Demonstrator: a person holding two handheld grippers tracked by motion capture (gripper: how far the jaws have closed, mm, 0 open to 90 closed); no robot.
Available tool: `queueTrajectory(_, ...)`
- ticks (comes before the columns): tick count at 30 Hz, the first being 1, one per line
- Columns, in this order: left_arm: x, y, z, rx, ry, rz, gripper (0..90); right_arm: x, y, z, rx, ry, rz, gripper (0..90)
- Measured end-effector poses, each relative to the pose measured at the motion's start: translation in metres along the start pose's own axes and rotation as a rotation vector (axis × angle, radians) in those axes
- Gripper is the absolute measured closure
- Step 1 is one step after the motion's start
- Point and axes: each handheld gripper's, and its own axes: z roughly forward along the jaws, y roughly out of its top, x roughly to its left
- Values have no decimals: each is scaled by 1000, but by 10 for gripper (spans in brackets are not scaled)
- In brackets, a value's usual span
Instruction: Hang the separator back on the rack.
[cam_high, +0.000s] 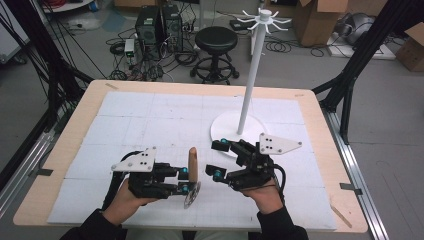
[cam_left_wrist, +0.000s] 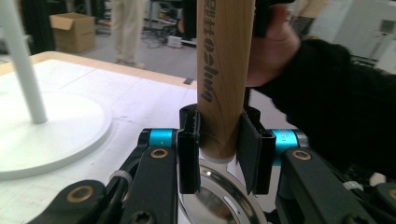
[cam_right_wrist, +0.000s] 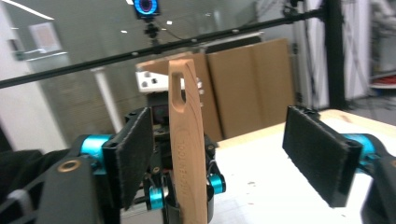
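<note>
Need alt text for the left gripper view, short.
The left tool is shut on a light wooden handle with dark lettering, held upright above a shiny metal disc. A white round stand base lies on the white table mat; a dark-sleeved hand is behind.

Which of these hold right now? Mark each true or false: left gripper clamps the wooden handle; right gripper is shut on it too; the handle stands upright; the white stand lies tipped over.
1. The left gripper clamps the wooden handle: true.
2. The right gripper is shut on it too: false, its jaws stand wide apart.
3. The handle stands upright: true, over a metal disc.
4. The white stand lies tipped over: false, it stands upright on its base.
</note>
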Motion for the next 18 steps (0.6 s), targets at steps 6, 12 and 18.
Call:
queueTrajectory(6,-2,1,0,0,-85,6,707,-1,-4,4,28,144,-16,301)
queueTrajectory(12,-3,2,3,12,-123,7,707,2,-4,15,69,238,-30,383)
queueTrajectory(18,-5,2,7,12,-149,9,707,1,-3,19,81,277,-39,485)
